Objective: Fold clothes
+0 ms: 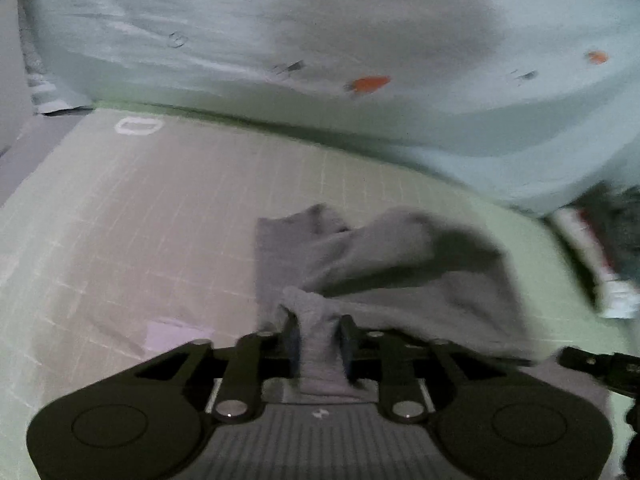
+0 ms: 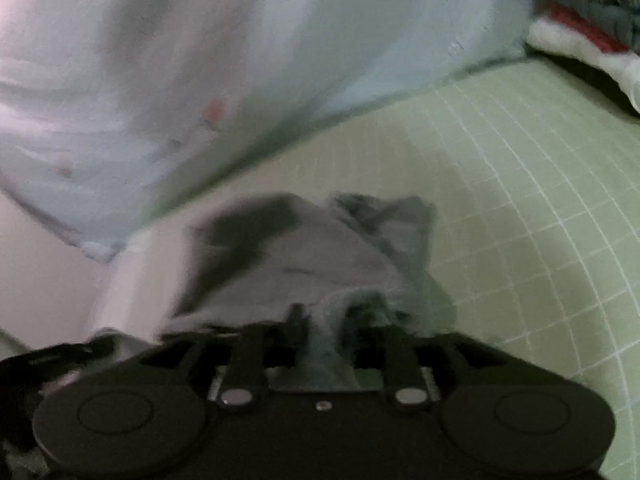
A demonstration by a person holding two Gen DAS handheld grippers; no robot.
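A grey garment (image 1: 400, 264) lies bunched over a green grid mat (image 1: 160, 208). My left gripper (image 1: 319, 340) is shut on a bunched edge of the grey cloth, which runs back between its fingers. In the right wrist view the same grey garment (image 2: 296, 256) hangs in front of my right gripper (image 2: 332, 332), which is shut on another bunched edge. Between the two grippers the cloth sags in folds. The tip of the other gripper (image 1: 600, 364) shows at the right edge of the left wrist view. Both views are blurred.
A pale blue sheet with small orange carrot prints (image 1: 360, 40) rises behind the mat. A pile of other clothes, white, red and grey (image 2: 588, 28), lies at the mat's far right. The green grid mat (image 2: 520, 200) stretches bare to the right. A pale patch (image 1: 168, 332) sits on the mat.
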